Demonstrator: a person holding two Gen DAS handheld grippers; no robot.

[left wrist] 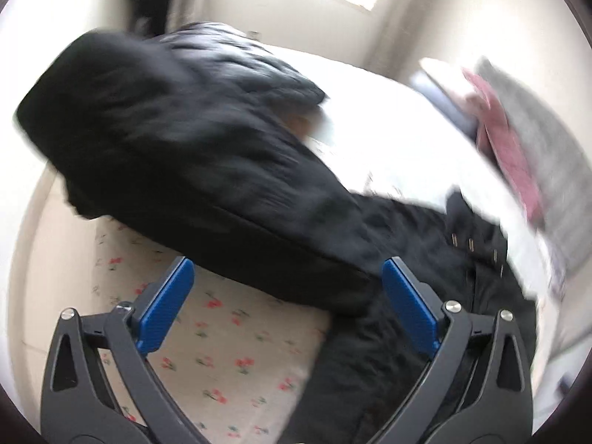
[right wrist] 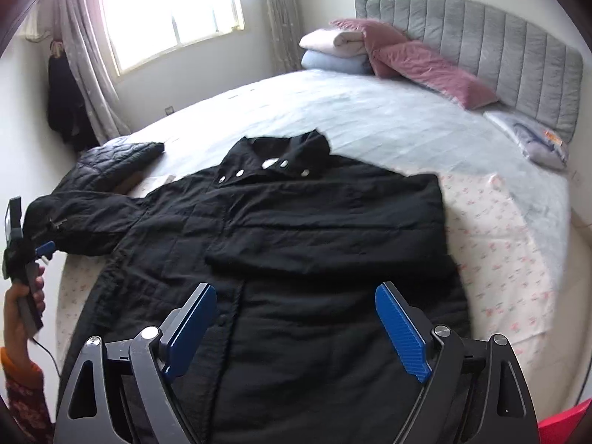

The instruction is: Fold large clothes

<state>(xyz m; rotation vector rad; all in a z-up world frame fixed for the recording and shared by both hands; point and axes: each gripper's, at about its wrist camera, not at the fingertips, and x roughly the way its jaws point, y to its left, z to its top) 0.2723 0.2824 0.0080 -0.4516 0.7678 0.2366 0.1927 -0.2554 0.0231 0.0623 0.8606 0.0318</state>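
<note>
A large black padded coat (right wrist: pixel 281 236) lies front up on the bed, collar toward the far side, its right sleeve folded across the chest. Its left sleeve (right wrist: pixel 85 218) stretches out to the left edge of the bed. My right gripper (right wrist: pixel 296 299) is open and empty, hovering above the coat's lower part. My left gripper (left wrist: pixel 288 277) is open and empty, just in front of the sleeve (left wrist: pixel 177 140), which looks blurred in the left wrist view. The left gripper also shows in the right wrist view (right wrist: pixel 44 249), held in a hand beside the sleeve's cuff.
The bed (right wrist: pixel 388 122) has a pale blue cover and a floral sheet (right wrist: pixel 499 244). A second dark quilted garment (right wrist: pixel 118 159) lies at the far left. Folded blankets (right wrist: pixel 333 50), pink pillows (right wrist: pixel 433 70) and a grey headboard (right wrist: pixel 481 37) are at the back. Window (right wrist: pixel 170 11) behind.
</note>
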